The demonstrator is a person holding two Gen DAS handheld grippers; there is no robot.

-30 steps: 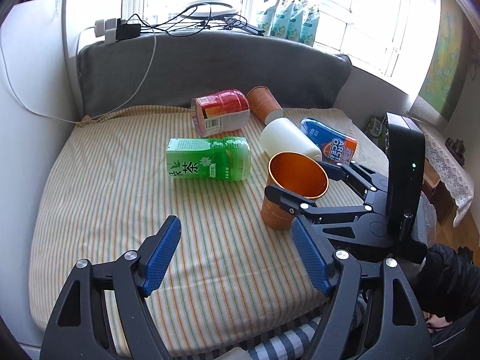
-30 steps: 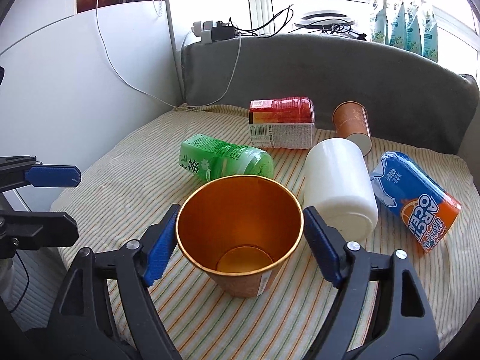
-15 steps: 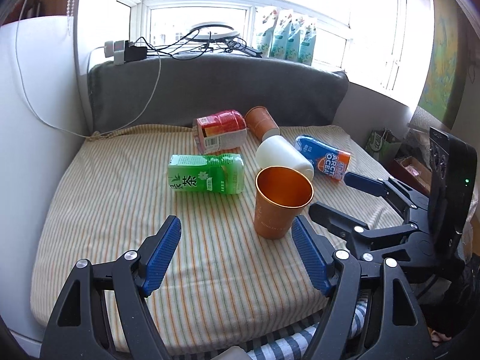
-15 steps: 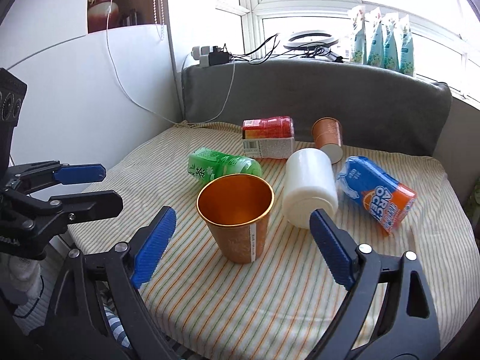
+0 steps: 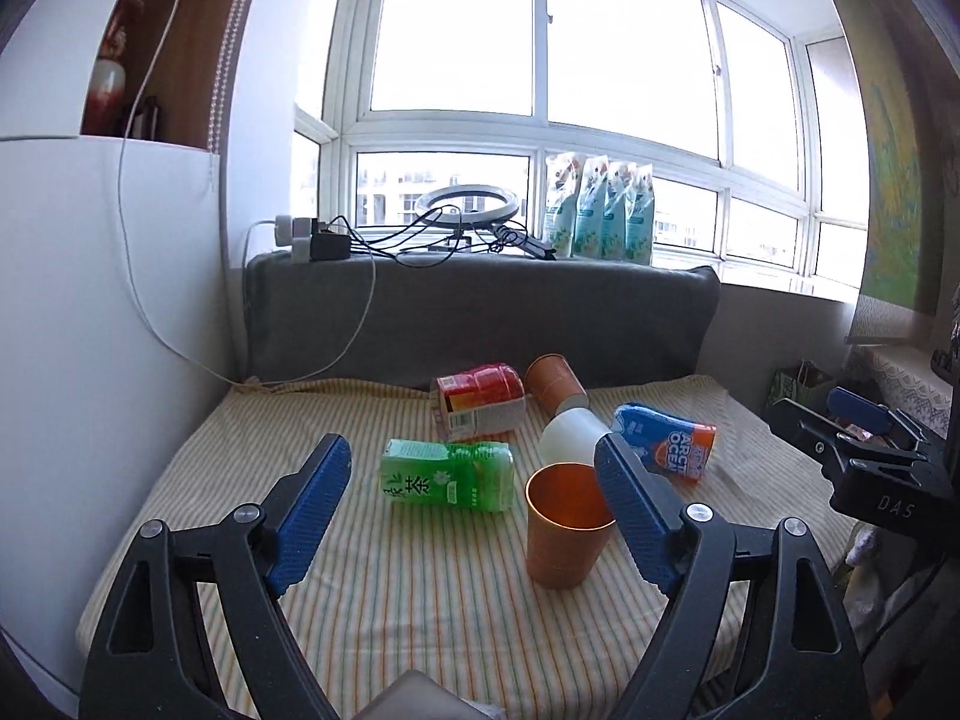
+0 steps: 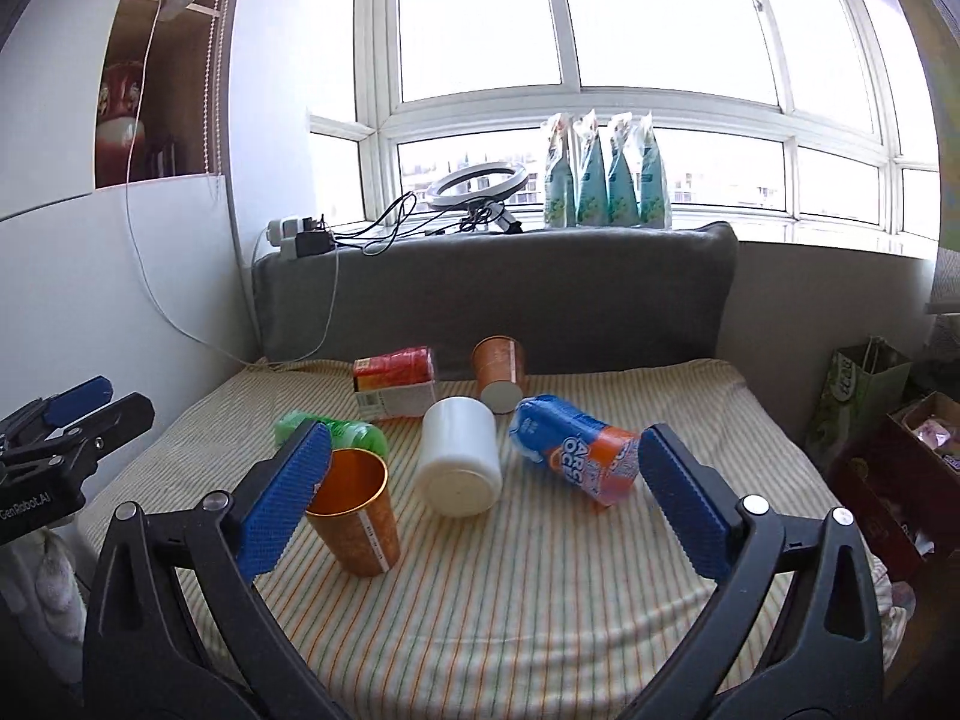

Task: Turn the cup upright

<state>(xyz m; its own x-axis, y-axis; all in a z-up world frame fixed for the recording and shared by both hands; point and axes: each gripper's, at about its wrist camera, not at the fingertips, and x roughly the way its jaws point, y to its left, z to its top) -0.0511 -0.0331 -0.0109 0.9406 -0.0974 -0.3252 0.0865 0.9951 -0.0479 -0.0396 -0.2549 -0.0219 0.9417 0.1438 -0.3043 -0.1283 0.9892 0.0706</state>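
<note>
An orange cup [image 5: 563, 540] stands upright on the striped cloth [image 5: 390, 588], mouth up; it also shows in the right wrist view [image 6: 357, 516]. My left gripper [image 5: 474, 516] is open and empty, held back from the cup. My right gripper [image 6: 480, 510] is open and empty, drawn back over the cloth's front part, the cup just behind its left finger. A second orange cup [image 5: 555, 382] lies on its side at the back, also in the right wrist view [image 6: 498, 369]. A white cup [image 6: 459, 462] lies on its side.
A green tea carton [image 5: 450, 474], a red and white carton [image 5: 480, 402] and a blue and orange pouch [image 6: 576, 462] lie on the cloth. A grey cushion [image 6: 498, 294] backs the surface. White wall [image 5: 90, 330] at left; bags and boxes [image 6: 870, 414] at right.
Both grippers pulled back and up from the orange cup. The right gripper, which straddled the cup a second ago, is now clear of it. The cup stays upright.
</note>
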